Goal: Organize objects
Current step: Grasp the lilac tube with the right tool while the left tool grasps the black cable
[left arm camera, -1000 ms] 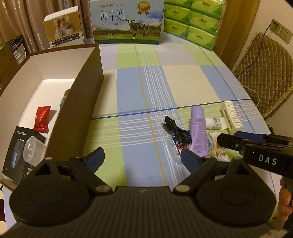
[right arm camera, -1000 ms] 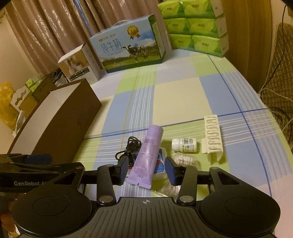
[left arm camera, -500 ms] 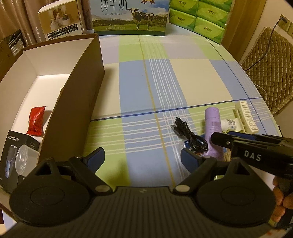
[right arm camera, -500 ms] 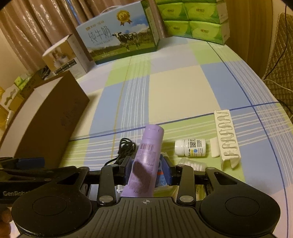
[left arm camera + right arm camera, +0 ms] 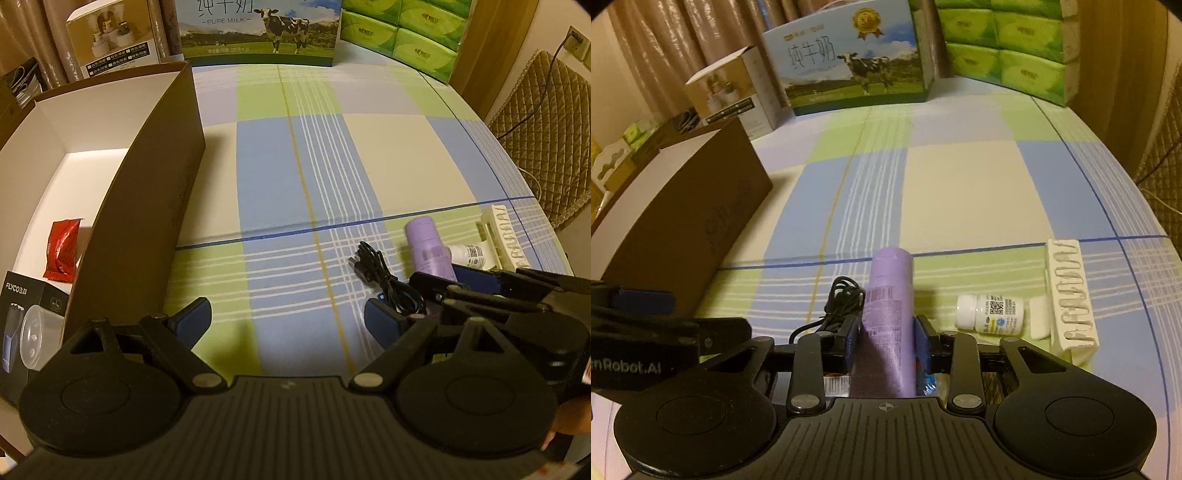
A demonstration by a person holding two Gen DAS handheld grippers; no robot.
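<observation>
R jaws clamp purple tube; box holds red packet.

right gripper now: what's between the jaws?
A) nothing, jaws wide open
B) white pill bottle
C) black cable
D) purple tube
D: the right gripper has its jaws closed against both sides of the purple tube; the black cable and white pill bottle lie beside it on the table.

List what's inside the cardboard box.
In the box: a red packet, a black shaver box and a clear plastic cup. The near wall and the left gripper hide the rest.
</observation>
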